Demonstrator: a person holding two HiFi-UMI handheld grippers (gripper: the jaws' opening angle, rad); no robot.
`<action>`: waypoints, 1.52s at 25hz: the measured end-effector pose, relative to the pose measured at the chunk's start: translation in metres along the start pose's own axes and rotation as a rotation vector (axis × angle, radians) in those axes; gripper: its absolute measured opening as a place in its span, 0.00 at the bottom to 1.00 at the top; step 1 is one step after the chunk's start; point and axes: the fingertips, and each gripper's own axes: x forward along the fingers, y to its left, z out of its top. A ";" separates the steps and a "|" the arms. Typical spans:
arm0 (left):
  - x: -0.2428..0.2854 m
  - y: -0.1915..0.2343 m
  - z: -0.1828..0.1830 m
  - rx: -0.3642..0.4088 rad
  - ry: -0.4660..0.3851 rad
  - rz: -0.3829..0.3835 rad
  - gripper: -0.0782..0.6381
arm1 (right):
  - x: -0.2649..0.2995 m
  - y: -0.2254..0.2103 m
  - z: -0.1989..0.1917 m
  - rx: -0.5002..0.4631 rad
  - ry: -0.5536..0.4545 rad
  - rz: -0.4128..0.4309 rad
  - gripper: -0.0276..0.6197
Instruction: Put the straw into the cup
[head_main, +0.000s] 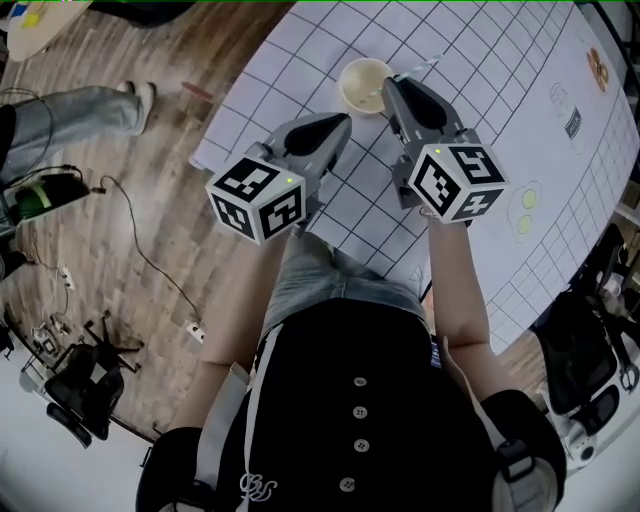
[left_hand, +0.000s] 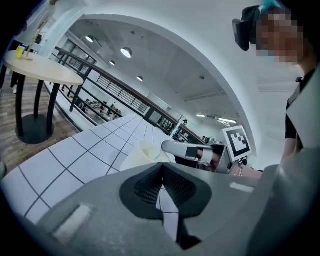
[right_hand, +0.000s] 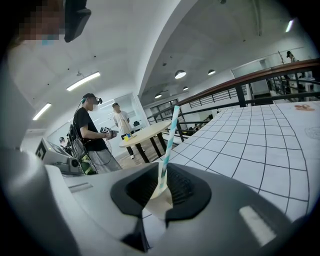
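A cream paper cup (head_main: 362, 85) stands on the white gridded table cover (head_main: 480, 80). A blue-and-white striped straw (right_hand: 170, 135) rises between the jaws of my right gripper (right_hand: 164, 172), its lower end down in the cup (right_hand: 159, 200). A thin gap shows beside the straw, so the pads are not pressing it. In the head view my right gripper (head_main: 390, 85) reaches over the cup's right rim and the straw (head_main: 425, 68) sticks out past it. My left gripper (head_main: 338, 122) sits just short of the cup, shut and empty. The cup (left_hand: 145, 152) and the right gripper (left_hand: 180, 147) show ahead of it.
The table cover's edge (head_main: 215, 130) runs to the left of the cup, with wooden floor, cables (head_main: 150, 260) and a bystander's legs (head_main: 90, 110) beyond. A round table (right_hand: 142, 132) and two standing people (right_hand: 92, 135) are behind. Printed marks (head_main: 525, 210) lie at the right.
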 end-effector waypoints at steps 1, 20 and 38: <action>0.001 0.000 -0.001 -0.002 0.002 -0.005 0.11 | 0.000 -0.001 -0.001 0.000 -0.001 -0.002 0.09; -0.018 -0.019 0.002 0.017 -0.012 -0.024 0.11 | -0.015 -0.010 0.005 -0.025 -0.019 -0.087 0.32; -0.077 -0.091 0.012 0.119 -0.107 -0.105 0.11 | -0.118 0.062 0.035 -0.018 -0.225 -0.065 0.15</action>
